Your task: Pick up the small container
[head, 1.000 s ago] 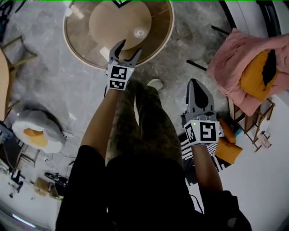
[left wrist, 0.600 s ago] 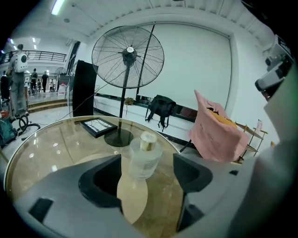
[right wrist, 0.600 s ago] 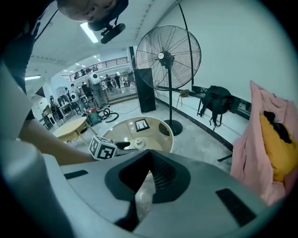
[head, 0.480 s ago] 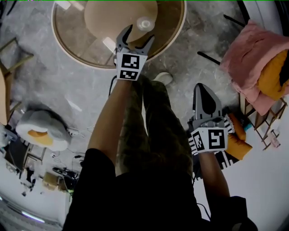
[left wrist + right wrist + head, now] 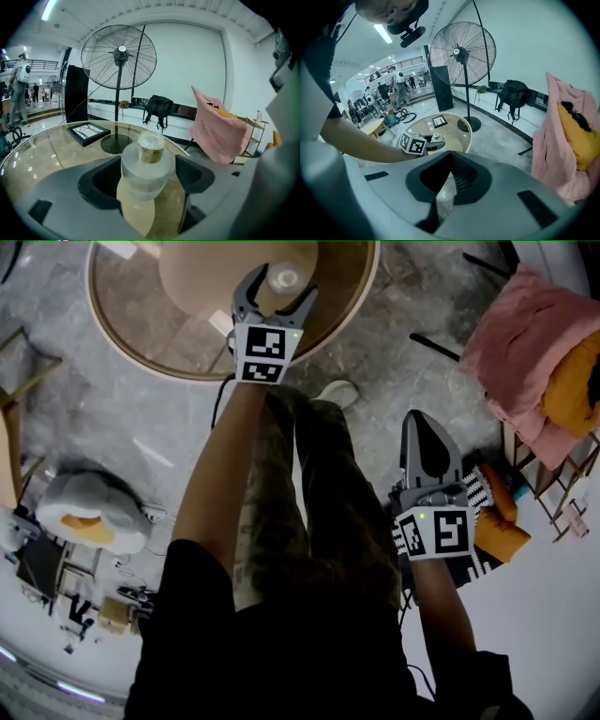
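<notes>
Round glass-topped table (image 5: 131,329) stood on a grey marbled floor (image 5: 122,427). Black-framed picture (image 5: 88,132) lay flat on it. Pedestal fan (image 5: 121,51) stood beyond the table, with a black backpack (image 5: 158,108) by the white wall (image 5: 187,61). Pink cloth (image 5: 516,352) was draped round a yellow cushion (image 5: 572,381). Egg-shaped plush (image 5: 89,512) lay on the floor, well apart from the table.

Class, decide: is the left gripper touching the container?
Apart. In the left gripper view, the left gripper's opening jaws flank the container, with gaps on both sides.
</notes>
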Tool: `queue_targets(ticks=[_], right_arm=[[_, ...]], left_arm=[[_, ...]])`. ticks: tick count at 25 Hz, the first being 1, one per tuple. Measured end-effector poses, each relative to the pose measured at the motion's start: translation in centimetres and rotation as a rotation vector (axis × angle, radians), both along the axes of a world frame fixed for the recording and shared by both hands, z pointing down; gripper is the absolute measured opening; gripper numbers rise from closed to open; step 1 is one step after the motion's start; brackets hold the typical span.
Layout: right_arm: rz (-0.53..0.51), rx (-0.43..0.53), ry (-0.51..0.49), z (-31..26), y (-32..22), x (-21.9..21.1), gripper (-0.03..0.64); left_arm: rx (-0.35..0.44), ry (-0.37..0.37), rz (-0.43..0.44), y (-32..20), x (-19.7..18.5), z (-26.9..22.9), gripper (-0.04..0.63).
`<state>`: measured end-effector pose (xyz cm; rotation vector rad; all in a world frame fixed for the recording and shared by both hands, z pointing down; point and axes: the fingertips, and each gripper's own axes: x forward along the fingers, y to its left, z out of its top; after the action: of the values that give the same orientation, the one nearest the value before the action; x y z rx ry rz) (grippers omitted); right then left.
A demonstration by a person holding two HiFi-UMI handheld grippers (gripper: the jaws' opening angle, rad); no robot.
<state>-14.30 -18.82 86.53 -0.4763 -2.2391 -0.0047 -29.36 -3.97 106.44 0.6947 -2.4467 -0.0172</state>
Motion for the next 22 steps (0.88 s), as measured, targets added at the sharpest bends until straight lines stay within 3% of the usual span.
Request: queue_targets(ticks=[5, 11, 22], right_arm=[[0.007, 0.015, 0.006, 0.9, -0.6, 0.7, 0.021], [0.040, 0.008, 0.021, 1.5, -1.5, 1.5, 0.021], [0.082, 0.011, 0.022, 1.8, -3.8, 2.3, 0.021]], left_arm=[[-0.008, -0.020, -0.021, -0.3, -0.4, 0.4, 0.356], [0.002, 0.008, -0.065, -0.6, -1.3, 1.3, 0.356], [-0.009, -0.008, -0.038, -0.8, -1.7, 1.3, 0.356]])
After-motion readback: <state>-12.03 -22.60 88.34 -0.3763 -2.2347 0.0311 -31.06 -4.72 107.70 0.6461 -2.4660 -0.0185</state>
